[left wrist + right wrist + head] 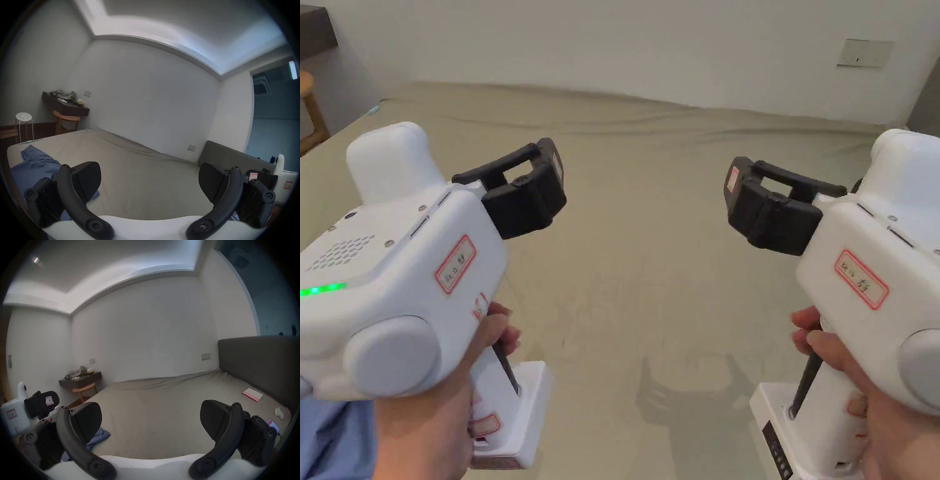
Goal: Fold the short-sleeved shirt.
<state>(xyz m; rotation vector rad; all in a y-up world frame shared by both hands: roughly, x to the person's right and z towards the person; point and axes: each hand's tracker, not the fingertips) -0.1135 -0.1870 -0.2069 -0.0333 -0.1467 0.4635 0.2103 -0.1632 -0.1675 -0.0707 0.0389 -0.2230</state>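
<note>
A blue short-sleeved shirt (37, 164) lies crumpled on the near left part of the bed (637, 262), left of both grippers. A bit of it lies behind my right gripper's left jaw (100, 436) and at the lower left corner of the head view (328, 437). A hand holds each gripper above the bare olive sheet. My left gripper (540, 181) is open with nothing between its jaws (149, 178). My right gripper (750, 200) is open and empty too (151, 418). The two face the far wall, side by side and apart.
A grey headboard (259, 369) bounds the bed on the right. Near it lie a pink and white booklet (252, 394), a small white object (279, 413) and a phone (273, 426). A dark shelf (65, 105), a wooden stool (66, 120) and a white stool (24, 118) stand beyond the bed's left side.
</note>
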